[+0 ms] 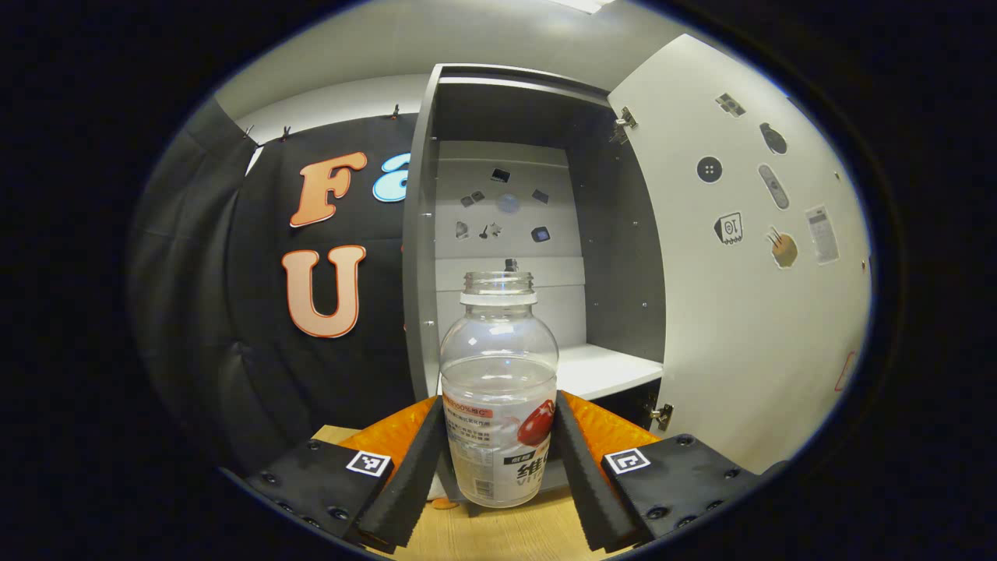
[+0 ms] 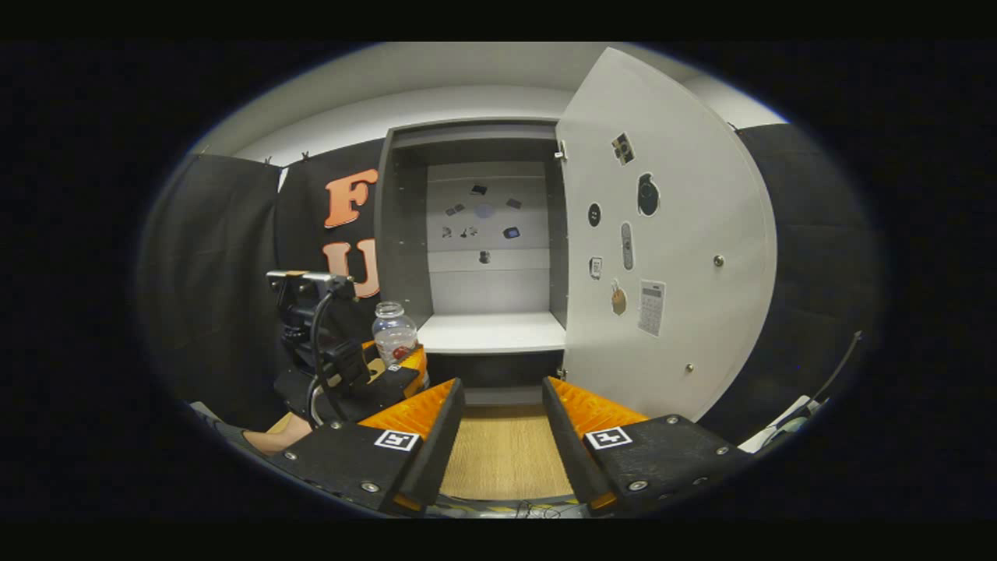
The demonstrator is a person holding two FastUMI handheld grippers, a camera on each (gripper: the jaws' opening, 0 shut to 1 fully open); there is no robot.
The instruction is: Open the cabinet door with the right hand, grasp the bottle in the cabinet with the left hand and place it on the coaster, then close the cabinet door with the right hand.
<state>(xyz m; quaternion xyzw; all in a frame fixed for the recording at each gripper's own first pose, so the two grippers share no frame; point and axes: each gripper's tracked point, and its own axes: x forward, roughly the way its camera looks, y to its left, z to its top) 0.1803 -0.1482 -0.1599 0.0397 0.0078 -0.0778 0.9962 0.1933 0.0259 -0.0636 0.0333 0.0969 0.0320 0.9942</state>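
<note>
So the left gripper [image 1: 498, 475] has both fingers pressed against the sides of the bottle [image 1: 498, 389], clamped on its lower, labelled half. The bottle's clear plastic, no cap, upright, with a white label and a red fruit on it. It's out of the cabinet [image 1: 506, 234], held over the wooden table [image 1: 498, 534]. The cabinet door [image 1: 748, 257] is swung wide open, stickers on its inside. Over on the right gripper [image 2: 502, 436], the jaws are spread wide apart with nothing between them, just tabletop.
</note>
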